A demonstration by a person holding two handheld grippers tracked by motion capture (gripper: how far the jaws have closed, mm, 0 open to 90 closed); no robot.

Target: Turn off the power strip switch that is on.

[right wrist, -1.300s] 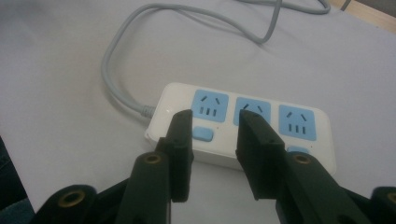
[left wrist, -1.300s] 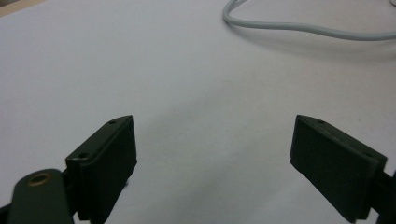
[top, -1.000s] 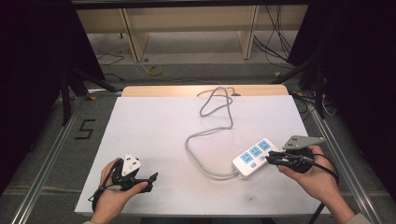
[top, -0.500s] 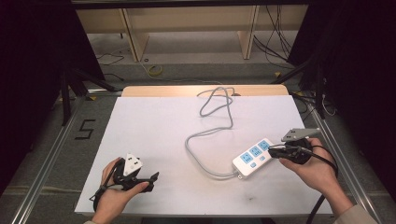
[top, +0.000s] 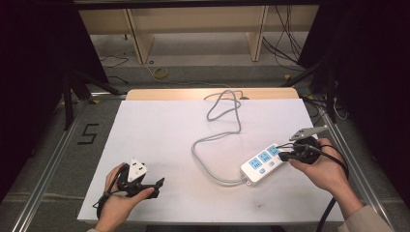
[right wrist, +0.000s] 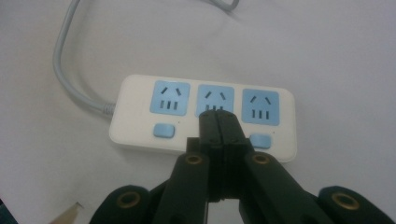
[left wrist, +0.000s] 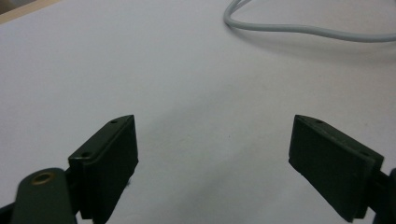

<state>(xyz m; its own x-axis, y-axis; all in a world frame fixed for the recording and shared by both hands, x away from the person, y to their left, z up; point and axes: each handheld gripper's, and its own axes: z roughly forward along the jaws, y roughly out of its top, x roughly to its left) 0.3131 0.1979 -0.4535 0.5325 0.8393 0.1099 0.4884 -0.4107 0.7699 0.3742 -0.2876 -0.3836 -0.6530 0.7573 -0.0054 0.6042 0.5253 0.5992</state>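
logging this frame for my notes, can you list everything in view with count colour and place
white plastic power strip: one, white with three blue sockets and blue buttons, right part of the table
grey cord: one, grey, runs from the strip's left end and loops to the far table edge
white table surface: one, white, with a wooden strip along its far edge
left gripper: one, black, near left part of the table, jaws wide apart
right gripper: one, black, jaws together over the strip's middle socket
hands: two, one on each gripper
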